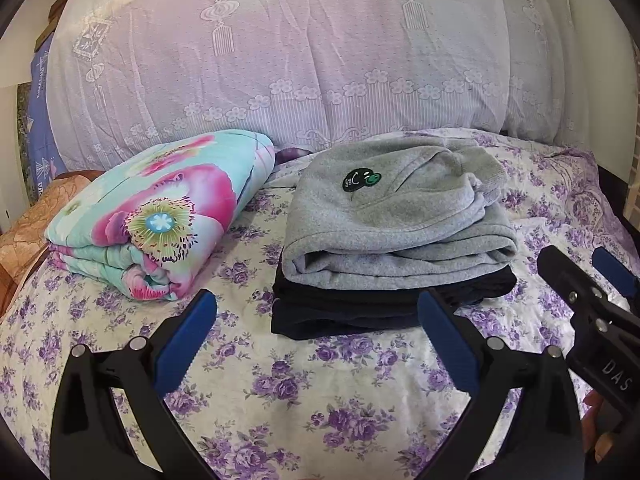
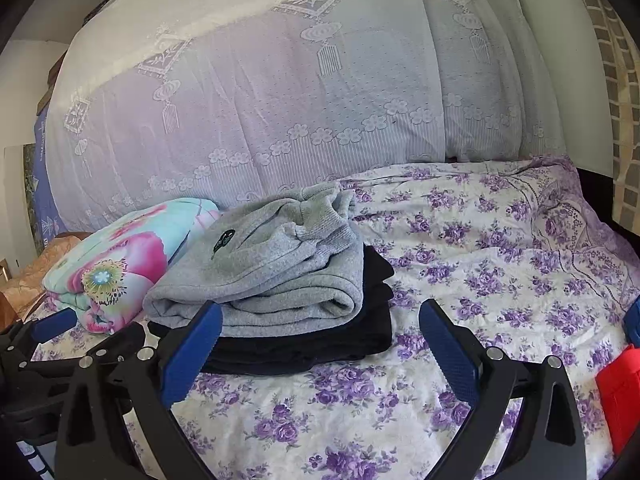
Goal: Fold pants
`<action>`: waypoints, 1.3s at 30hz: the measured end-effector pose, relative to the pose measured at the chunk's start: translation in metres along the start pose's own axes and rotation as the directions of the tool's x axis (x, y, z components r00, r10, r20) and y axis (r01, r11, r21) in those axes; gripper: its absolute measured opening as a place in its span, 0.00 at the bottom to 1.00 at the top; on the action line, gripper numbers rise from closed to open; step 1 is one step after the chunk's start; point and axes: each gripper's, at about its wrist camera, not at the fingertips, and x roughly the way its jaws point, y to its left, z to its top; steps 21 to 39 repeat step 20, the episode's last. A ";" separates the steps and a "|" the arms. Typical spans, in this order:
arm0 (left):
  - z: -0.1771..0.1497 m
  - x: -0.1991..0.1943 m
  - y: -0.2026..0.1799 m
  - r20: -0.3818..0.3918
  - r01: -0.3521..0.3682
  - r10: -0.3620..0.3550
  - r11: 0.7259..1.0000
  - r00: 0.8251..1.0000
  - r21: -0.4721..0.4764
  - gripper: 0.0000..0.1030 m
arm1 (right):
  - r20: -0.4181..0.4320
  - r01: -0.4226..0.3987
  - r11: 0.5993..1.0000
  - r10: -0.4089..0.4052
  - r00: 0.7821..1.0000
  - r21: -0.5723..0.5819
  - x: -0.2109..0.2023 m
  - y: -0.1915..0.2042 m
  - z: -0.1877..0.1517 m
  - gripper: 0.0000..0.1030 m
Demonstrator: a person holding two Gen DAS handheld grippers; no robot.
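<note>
At the far left of the bed lies a folded flowered quilt (image 1: 156, 216), with a tan blanket (image 1: 24, 220) behind its left edge. Next to the right, well apart from the quilt, is the stack: grey sweatpants (image 1: 392, 216), folded, sit on top of a folded dark garment (image 1: 360, 304), both on the purple-flowered sheet (image 1: 304, 392). A big lace-covered bundle (image 1: 280, 52) rises behind everything.

The left gripper (image 1: 316, 340) hangs just in front of the stack with its fingers spread wide and nothing between them; its right pad overlaps the near edge of the dark garment in the view, though contact cannot be told. The right gripper (image 2: 320, 348) is also spread wide and empty, and the stack lies ahead and to its left, so the left gripper seems the more squarely lined up. The grey pants' long fold runs left to right, across the line of both sets of fingers.

The pants look already folded, so the task appears close to done. Further right the sheet is bare up to a red object (image 2: 620, 392) at the edge, whose nature is unclear.
</note>
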 end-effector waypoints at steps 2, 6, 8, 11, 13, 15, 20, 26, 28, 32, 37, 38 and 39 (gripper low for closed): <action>-0.001 0.001 -0.001 -0.005 -0.007 0.007 1.000 1.000 0.004 0.96 | -0.004 -0.001 1.000 0.001 1.000 -0.002 0.001 0.000 0.000 0.96; -0.003 0.001 -0.001 -0.003 0.002 -0.002 1.000 1.000 0.004 0.95 | -0.011 -0.012 1.000 0.012 1.000 0.005 0.002 0.000 -0.001 0.96; -0.004 -0.001 0.000 0.014 -0.005 0.005 1.000 1.000 -0.001 0.95 | -0.012 -0.012 1.000 0.012 1.000 0.009 0.002 -0.001 0.000 0.96; -0.002 -0.002 0.000 0.011 -0.002 0.002 1.000 1.000 0.001 0.95 | -0.007 -0.011 1.000 0.011 1.000 0.008 0.001 0.000 0.000 0.96; -0.002 -0.001 -0.001 -0.001 0.000 0.000 1.000 1.000 0.003 0.95 | -0.008 -0.010 1.000 0.010 1.000 0.004 0.001 0.000 0.000 0.96; -0.002 -0.001 -0.001 -0.002 -0.026 0.026 1.000 1.000 0.004 0.95 | -0.008 -0.009 1.000 0.009 1.000 0.002 0.001 0.001 0.000 0.96; -0.001 -0.003 -0.003 0.003 -0.024 0.024 1.000 1.000 0.016 0.95 | -0.010 -0.011 1.000 0.011 1.000 0.002 0.001 0.001 0.000 0.96; -0.001 -0.003 -0.003 0.003 -0.024 0.024 1.000 1.000 0.016 0.95 | -0.010 -0.011 1.000 0.011 1.000 0.002 0.001 0.001 0.000 0.96; -0.001 -0.003 -0.003 0.003 -0.024 0.024 1.000 1.000 0.016 0.95 | -0.010 -0.011 1.000 0.011 1.000 0.002 0.001 0.001 0.000 0.96; -0.001 -0.003 -0.003 0.003 -0.024 0.024 1.000 1.000 0.016 0.95 | -0.010 -0.011 1.000 0.011 1.000 0.002 0.001 0.001 0.000 0.96; -0.001 -0.003 -0.003 0.003 -0.024 0.024 1.000 1.000 0.016 0.95 | -0.010 -0.011 1.000 0.011 1.000 0.002 0.001 0.001 0.000 0.96; -0.001 -0.003 -0.003 0.003 -0.024 0.024 1.000 1.000 0.016 0.95 | -0.010 -0.011 1.000 0.011 1.000 0.002 0.001 0.001 0.000 0.96; -0.001 -0.003 -0.003 0.003 -0.024 0.024 1.000 1.000 0.016 0.95 | -0.010 -0.011 1.000 0.011 1.000 0.002 0.001 0.001 0.000 0.96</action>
